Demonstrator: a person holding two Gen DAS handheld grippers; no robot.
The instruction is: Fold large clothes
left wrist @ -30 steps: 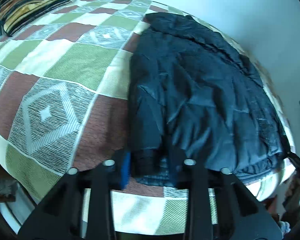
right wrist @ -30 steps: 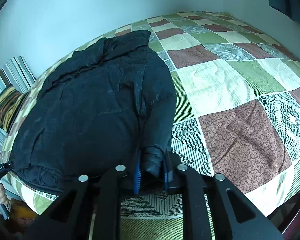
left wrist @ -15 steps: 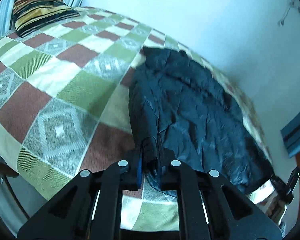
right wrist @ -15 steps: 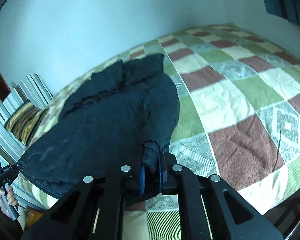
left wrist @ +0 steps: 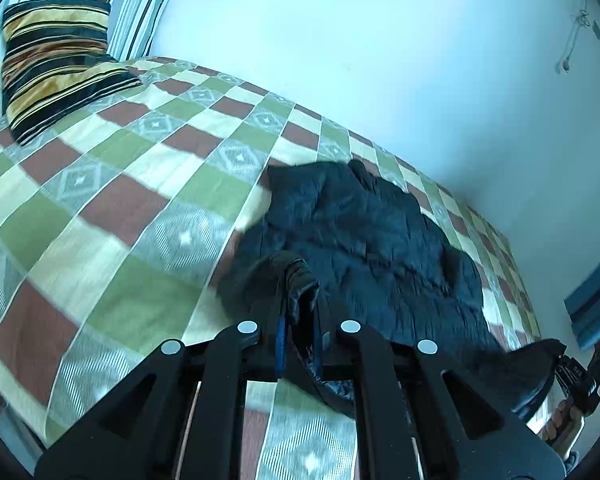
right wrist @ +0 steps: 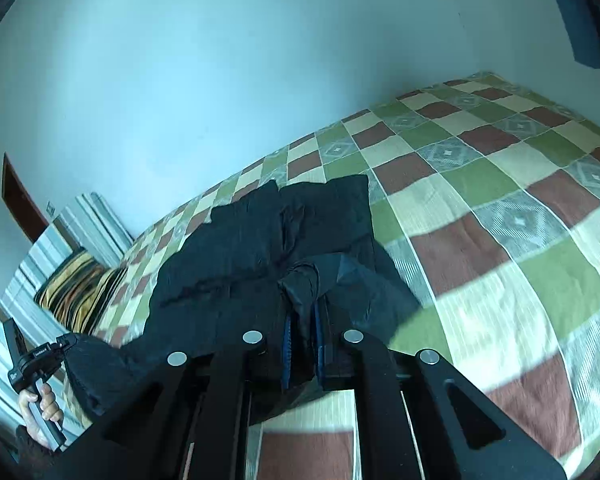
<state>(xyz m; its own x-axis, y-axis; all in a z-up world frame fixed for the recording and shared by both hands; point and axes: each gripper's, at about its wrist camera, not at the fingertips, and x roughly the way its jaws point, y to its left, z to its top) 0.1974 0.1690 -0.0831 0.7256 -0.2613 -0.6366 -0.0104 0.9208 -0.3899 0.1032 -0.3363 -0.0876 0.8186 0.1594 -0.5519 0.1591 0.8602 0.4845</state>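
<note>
A dark padded jacket (left wrist: 364, 236) lies on the checked bedspread (left wrist: 111, 208), its far end near the wall. My left gripper (left wrist: 299, 316) is shut on a bunched corner of the jacket's near hem, lifted off the bed. In the right wrist view the same jacket (right wrist: 251, 248) spreads to the left, and my right gripper (right wrist: 303, 320) is shut on the other near corner, also raised. The near edge of the jacket hangs between the two grippers. The other gripper and the hand that holds it show at each view's lower edge.
A striped pillow (left wrist: 55, 64) leans at the head of the bed against a striped cushion (left wrist: 131, 4). A pale wall (right wrist: 219, 80) runs along the bed's far side. A blue curtain (left wrist: 596, 304) hangs at the right. The bedspread (right wrist: 500, 216) stretches wide beside the jacket.
Both grippers closed on the jacket's near corners and rose, pulling the hem up off the bed. The views tilted up, so more wall shows and the jacket looks farther off.
</note>
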